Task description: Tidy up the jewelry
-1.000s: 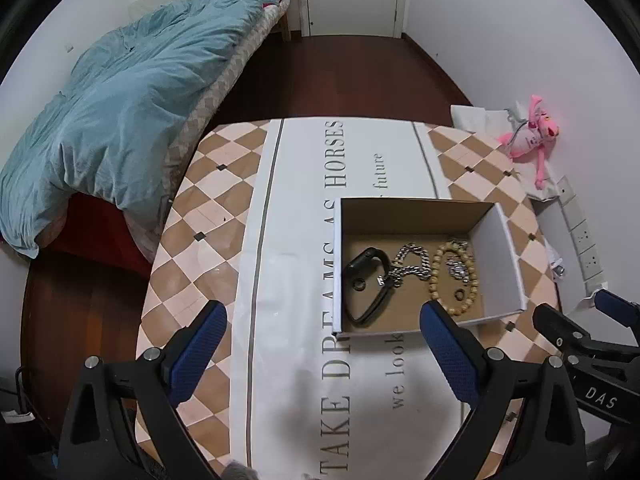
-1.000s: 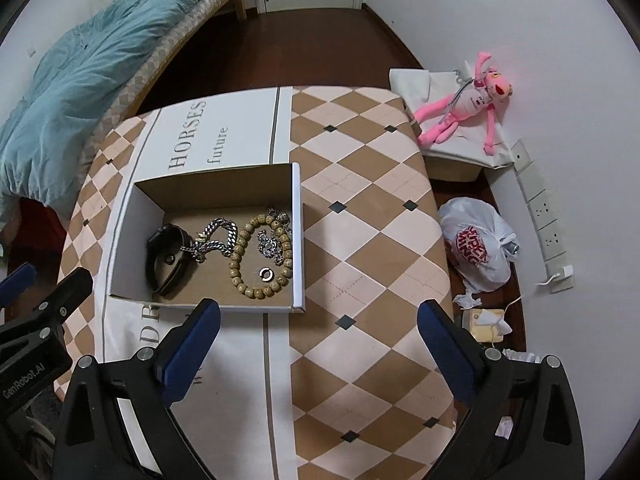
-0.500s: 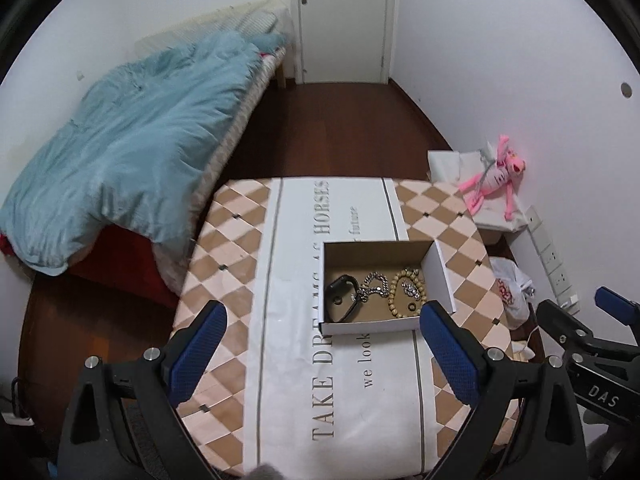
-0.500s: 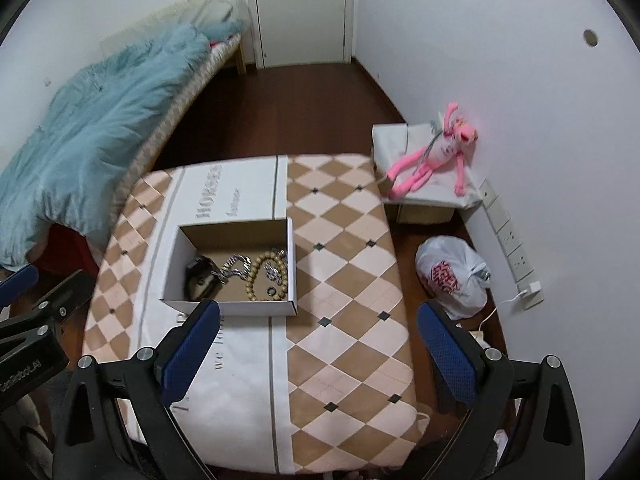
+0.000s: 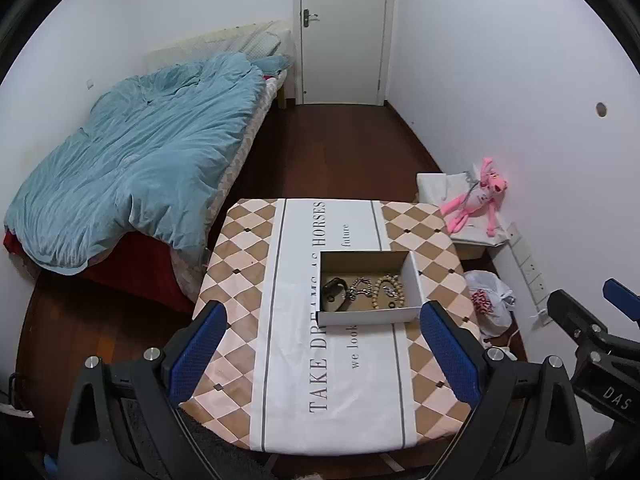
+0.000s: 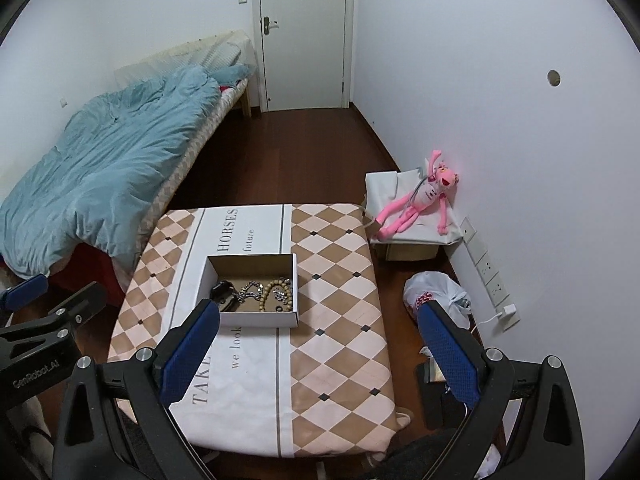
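An open cardboard box (image 5: 370, 316) (image 6: 256, 319) sits on the checked tablecloth (image 5: 240, 264) (image 6: 340, 280). Inside it lie a black band (image 5: 333, 289) (image 6: 222, 290), a silver chain (image 5: 360, 286) (image 6: 250, 291) and a wooden bead bracelet (image 5: 394, 292) (image 6: 269, 295) with small metal pieces. My left gripper (image 5: 320, 354) is open and empty, high above the table's near edge. My right gripper (image 6: 318, 354) is open and empty, also high and well back from the box.
A bed with a blue duvet (image 5: 136, 172) stands left of the table. A pink plush toy (image 6: 420, 200) lies on a white-covered box by the right wall. A white plastic bag (image 6: 436, 296) sits on the floor. A closed door (image 5: 342, 32) is at the far end.
Both grippers have pulled up and back from the box, so the table and box look much smaller and the whole room shows. Both stay open and empty.
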A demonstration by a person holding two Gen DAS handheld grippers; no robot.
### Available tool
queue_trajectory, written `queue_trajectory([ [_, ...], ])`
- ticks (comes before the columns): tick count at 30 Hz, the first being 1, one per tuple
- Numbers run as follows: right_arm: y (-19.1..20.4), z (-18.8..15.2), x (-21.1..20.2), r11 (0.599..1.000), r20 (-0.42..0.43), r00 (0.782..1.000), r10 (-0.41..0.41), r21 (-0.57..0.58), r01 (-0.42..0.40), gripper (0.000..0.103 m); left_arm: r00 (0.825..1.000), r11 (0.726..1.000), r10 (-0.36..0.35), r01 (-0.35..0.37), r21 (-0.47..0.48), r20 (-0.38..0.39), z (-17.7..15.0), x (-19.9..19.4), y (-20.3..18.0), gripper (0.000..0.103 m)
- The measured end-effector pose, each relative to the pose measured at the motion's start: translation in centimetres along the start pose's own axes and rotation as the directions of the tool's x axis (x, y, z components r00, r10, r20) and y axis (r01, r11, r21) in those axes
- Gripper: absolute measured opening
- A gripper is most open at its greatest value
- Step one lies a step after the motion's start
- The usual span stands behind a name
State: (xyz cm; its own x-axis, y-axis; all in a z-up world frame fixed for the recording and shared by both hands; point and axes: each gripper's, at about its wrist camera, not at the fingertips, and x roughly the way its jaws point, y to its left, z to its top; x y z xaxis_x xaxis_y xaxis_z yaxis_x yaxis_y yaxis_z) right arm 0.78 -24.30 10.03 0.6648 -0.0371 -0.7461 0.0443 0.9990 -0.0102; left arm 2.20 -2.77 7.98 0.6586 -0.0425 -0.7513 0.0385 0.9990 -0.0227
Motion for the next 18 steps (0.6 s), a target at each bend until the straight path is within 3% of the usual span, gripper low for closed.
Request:
queue_trajectory([
  [8, 0.4, -0.5, -2.0, 1.000, -0.003, 1.000, 0.019, -0.012, -0.019, 0.102, 0.999, 1.000, -0.023, 0.023, 0.004, -0.032, -0.8, -1.4, -0.3, 0.099],
  [18, 0.6, -0.4, -1.9, 1.000, -0.012, 1.000, 0.015, -0.016, -0.015, 0.103, 0.997, 1.000, -0.029, 0.029, 0.000, -0.073, -0.1, -0.3, -0.5, 0.099],
])
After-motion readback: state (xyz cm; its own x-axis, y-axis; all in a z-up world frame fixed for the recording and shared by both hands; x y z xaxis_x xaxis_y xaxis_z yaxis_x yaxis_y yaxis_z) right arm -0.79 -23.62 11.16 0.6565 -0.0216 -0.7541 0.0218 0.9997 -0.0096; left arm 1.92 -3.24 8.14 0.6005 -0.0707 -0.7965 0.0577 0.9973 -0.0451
